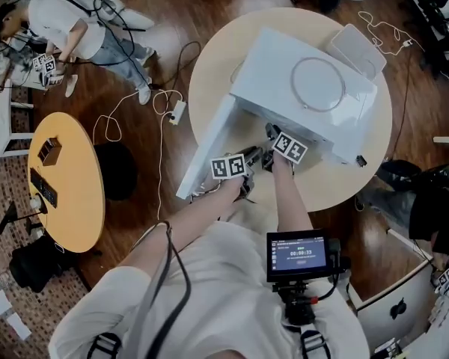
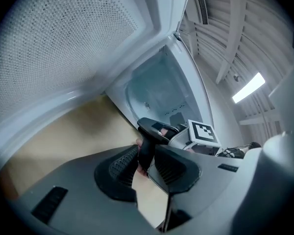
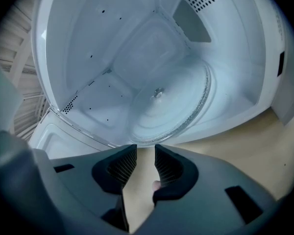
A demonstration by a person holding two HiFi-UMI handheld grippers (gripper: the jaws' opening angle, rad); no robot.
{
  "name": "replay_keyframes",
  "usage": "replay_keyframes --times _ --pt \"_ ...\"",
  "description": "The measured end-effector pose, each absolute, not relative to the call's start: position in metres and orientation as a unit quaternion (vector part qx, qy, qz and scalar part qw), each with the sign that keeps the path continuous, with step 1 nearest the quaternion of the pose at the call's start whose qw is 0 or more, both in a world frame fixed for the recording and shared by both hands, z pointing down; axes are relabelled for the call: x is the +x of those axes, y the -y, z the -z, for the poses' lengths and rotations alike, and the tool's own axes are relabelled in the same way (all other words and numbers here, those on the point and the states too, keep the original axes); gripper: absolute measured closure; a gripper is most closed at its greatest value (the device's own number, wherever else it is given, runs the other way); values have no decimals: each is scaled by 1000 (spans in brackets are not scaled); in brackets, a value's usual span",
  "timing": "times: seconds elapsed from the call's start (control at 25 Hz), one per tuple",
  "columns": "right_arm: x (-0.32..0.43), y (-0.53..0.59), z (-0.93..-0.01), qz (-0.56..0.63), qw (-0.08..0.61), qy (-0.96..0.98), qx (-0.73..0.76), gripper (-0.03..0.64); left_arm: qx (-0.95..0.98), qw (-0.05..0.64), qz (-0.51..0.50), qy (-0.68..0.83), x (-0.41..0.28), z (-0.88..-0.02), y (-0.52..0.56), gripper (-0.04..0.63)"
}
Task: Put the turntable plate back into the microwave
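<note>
A round tan table (image 1: 209, 73) carries the white microwave (image 1: 284, 58), its door (image 1: 207, 144) swung out toward the table's near edge. The clear glass plate (image 3: 171, 104) lies on the oven floor, round with a ridged rim. At the wide opening, the left gripper (image 2: 146, 165) and right gripper (image 3: 145, 163) hover, jaws narrowly apart, gripping nothing.

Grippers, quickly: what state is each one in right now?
Left gripper: open, holding nothing.
Right gripper: open, holding nothing.
</note>
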State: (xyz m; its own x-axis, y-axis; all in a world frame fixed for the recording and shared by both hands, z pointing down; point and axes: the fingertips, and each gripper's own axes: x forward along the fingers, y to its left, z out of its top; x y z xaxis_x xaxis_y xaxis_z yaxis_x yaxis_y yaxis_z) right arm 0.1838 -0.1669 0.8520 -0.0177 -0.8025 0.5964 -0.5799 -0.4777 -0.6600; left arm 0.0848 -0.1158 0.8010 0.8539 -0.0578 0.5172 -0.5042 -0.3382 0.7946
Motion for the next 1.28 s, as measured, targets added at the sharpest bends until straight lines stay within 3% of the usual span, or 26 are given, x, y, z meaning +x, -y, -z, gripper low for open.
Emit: replay_keyframes --times 0.92,1.28 --pt "194 170 -842 460 147 -489 -726 514 797 538 -206 180 77 -797 129 503" --pt "211 162 -856 492 146 -460 -724 514 799 538 -207 172 77 -803 122 503"
